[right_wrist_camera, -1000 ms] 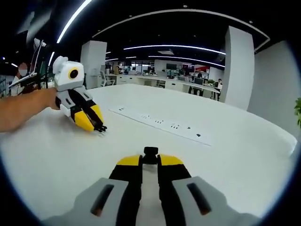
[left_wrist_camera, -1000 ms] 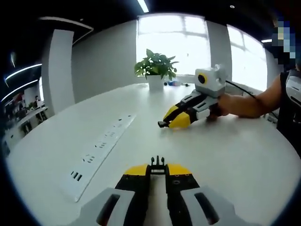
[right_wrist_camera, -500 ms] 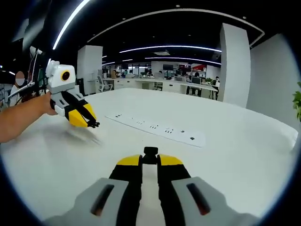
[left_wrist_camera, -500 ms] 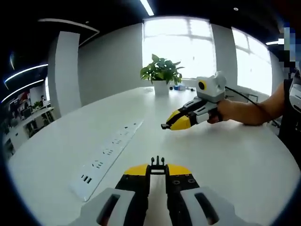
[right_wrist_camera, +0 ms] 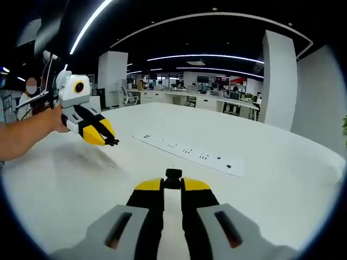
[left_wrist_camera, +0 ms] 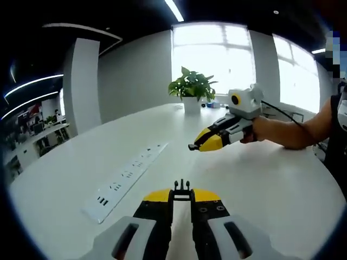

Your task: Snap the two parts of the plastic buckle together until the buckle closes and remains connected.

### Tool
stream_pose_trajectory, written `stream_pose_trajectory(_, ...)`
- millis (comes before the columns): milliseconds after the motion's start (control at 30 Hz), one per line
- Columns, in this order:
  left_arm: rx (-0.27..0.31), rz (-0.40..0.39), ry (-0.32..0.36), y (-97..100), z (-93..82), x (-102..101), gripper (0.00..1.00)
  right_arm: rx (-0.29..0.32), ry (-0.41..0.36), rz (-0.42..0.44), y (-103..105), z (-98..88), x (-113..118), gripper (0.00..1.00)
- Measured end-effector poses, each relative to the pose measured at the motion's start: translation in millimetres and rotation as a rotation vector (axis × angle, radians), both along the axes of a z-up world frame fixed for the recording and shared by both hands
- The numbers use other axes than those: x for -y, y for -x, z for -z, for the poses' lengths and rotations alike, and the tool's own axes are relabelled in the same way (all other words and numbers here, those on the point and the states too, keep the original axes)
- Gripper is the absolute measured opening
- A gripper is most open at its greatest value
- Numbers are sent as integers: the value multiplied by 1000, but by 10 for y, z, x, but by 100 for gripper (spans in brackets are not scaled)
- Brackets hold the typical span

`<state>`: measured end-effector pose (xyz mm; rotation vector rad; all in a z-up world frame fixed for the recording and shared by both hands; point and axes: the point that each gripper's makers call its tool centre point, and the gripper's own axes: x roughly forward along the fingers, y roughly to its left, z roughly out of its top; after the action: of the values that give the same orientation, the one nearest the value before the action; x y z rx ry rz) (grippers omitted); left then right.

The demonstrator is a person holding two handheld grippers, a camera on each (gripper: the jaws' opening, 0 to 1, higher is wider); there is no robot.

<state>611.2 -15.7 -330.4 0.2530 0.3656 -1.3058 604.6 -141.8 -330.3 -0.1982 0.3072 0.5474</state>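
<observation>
Right gripper (right_wrist_camera: 173,183) raised over white table (right_wrist_camera: 260,206), jaws closed on small black buckle part (right_wrist_camera: 173,174). Left gripper (right_wrist_camera: 111,141) held in a hand (right_wrist_camera: 51,120) above table's left side, tips gripping another black piece. Power strip (right_wrist_camera: 187,153) flat across far middle.

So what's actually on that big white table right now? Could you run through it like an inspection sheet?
Surface: white table, bare and clean.
Job's things: black buckle part with prongs pinched in the left gripper; black buckle part pinched in the right gripper. The two parts are apart, not joined.
Clutter: flat white power strip lying on the table.
Grippers: both lifted off the table, each shut on its part.
Cables: black cable behind the right gripper.
Surroundings: potted plant by bright windows; open office with desks on the other side.
</observation>
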Motion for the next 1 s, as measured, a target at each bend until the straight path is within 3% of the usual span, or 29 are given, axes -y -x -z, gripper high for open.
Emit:
stream_pose_trajectory(667, 32, -21, 10, 221, 39, -173, 10, 8, 20, -100, 148, -92, -251, 10)
stream_pose_trajectory(800, 17, -35, 27, 250, -1, -192, 10, 20, 19, -108, 163, -143, -247, 10)
stream_pose_trajectory(1000, 37, -24, 21, 392, -110, -199, 10, 17, 19, -132, 202, -161, -275, 10)
